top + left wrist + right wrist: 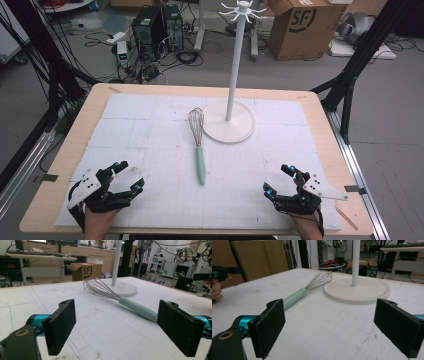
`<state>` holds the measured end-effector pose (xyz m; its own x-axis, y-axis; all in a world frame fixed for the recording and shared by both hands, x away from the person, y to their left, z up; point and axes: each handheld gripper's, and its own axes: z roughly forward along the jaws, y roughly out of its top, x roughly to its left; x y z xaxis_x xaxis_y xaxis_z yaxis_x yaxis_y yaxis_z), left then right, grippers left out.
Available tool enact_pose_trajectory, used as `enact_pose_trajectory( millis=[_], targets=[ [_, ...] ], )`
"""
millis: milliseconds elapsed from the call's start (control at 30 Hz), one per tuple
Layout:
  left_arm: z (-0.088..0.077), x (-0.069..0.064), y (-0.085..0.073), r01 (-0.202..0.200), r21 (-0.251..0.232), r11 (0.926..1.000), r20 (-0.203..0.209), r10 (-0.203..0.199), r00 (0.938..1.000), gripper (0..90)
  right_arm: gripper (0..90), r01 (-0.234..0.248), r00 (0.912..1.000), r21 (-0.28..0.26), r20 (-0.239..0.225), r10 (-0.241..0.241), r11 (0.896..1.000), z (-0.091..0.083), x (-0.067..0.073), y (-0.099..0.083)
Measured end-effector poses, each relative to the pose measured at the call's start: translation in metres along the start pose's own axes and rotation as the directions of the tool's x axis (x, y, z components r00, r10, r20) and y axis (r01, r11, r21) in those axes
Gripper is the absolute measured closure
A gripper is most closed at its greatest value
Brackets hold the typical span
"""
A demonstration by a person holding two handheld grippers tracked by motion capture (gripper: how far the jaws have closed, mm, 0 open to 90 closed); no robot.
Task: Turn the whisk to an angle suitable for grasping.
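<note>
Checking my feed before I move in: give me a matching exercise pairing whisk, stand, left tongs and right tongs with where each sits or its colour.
Things:
1. whisk
2. stand
3. left tongs
4. right tongs

Descriptions:
A. open, at the table's near right corner
B. white, round base and upright pole with hooks on top
C. lies flat mid-table, mint-green handle toward the person
D. open, at the table's near left corner

Pairs: 1-C, 2-B, 3-D, 4-A

1 whisk (198,145), 1 white stand (229,122), 2 grippers, 1 table (65,150)
</note>
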<state>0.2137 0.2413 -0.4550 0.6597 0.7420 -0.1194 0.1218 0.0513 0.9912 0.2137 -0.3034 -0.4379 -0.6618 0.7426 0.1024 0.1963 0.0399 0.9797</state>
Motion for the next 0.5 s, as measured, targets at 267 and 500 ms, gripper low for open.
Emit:
enact_pose_trajectory(
  millis=[267,500],
  targets=[
    [0.0018,0.0015,0.0003,0.007,0.0,1.0,-0.012,-0.007,0.9999,16.4,9.4,-0.005,0.9999,0.005,-0.011,0.005,1.0,0.002,-0.0026,-0.0022],
    [0.0008,-0.0008,0.0004,0.004,-0.001,1.0,-0.011,-0.004,0.9999,16.4,9.5,-0.017,0.9995,0.001,-0.026,0.017,1.0,0.0039,0.0017,-0.0024]
  ],
)
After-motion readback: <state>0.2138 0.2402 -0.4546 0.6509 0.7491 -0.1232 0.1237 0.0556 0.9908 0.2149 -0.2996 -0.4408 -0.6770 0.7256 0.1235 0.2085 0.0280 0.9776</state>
